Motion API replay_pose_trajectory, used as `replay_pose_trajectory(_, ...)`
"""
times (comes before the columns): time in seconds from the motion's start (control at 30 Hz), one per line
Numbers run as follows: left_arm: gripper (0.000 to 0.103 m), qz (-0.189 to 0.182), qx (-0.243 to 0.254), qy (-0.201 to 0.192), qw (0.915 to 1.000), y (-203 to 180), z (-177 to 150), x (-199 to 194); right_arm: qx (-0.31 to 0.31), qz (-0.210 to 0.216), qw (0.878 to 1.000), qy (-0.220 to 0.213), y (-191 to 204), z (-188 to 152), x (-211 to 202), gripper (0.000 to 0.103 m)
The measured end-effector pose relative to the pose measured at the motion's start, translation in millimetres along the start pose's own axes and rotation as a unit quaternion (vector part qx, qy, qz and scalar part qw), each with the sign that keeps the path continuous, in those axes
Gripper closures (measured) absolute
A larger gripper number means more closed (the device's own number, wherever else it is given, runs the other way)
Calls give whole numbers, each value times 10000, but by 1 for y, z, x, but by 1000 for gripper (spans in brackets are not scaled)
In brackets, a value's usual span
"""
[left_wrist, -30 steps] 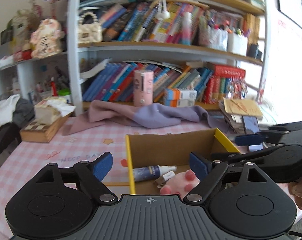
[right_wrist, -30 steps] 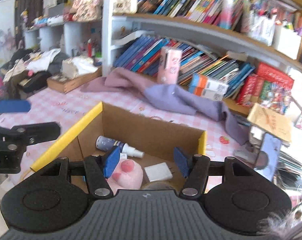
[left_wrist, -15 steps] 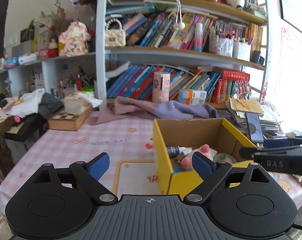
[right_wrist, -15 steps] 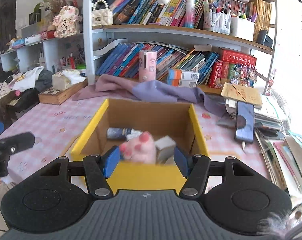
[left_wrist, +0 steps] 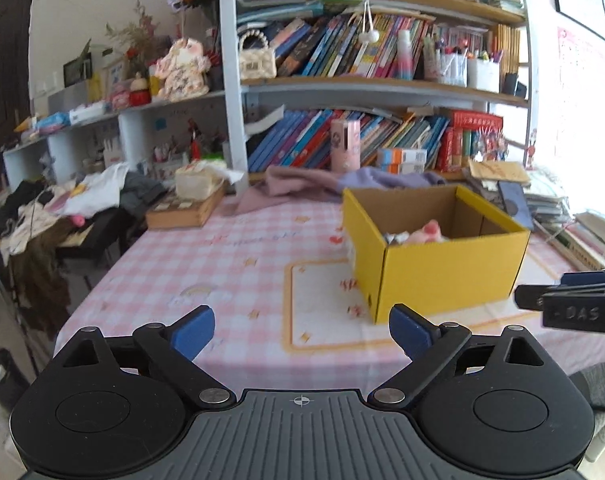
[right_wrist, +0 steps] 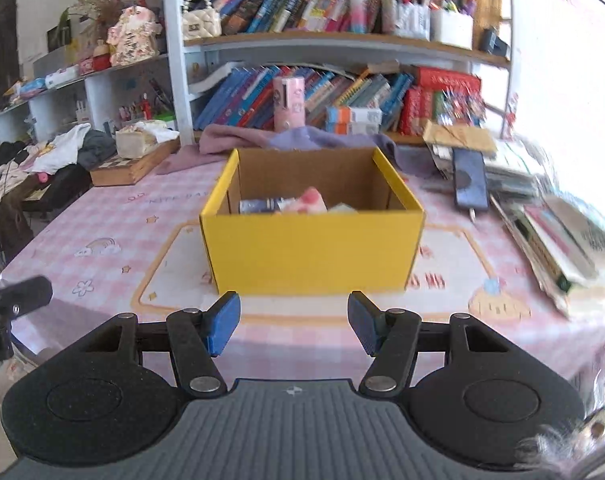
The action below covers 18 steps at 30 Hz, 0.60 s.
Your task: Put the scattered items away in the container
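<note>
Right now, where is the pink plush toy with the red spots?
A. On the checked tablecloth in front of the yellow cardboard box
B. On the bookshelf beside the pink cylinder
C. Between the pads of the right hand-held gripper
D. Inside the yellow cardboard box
D: the pink plush toy with the red spots shows above the rim inside the yellow cardboard box, while the right hand-held gripper holds nothing between its pads.

A lived-in home room: crammed bookshelf (left_wrist: 382, 60), pink checked tablecloth (left_wrist: 230, 264), heaped clothes (left_wrist: 90, 196)
</note>
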<state>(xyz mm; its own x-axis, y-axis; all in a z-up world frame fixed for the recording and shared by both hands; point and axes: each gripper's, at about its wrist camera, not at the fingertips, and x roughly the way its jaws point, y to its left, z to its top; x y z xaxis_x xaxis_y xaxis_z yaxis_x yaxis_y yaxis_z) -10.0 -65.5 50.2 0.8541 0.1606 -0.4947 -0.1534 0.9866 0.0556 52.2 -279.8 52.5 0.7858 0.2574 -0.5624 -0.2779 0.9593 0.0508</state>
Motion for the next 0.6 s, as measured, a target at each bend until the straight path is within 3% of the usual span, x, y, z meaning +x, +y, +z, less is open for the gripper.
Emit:
replay_pose_trajectory(0.13,7,-30,77,18,10000,1,-8,-7,62,-124,9999,27,-3,-7,-8,45)
replay_pose_trajectory(0.3,7,-156,-457,293,9984,4,-20,-4,15,-210,9997,126,-8,-17,-18,45)
replay_pose_trajectory(0.6,7,210,-38,125,9997,-5,-13,-7,-176,-2,9997,169,5,-16,0,43)
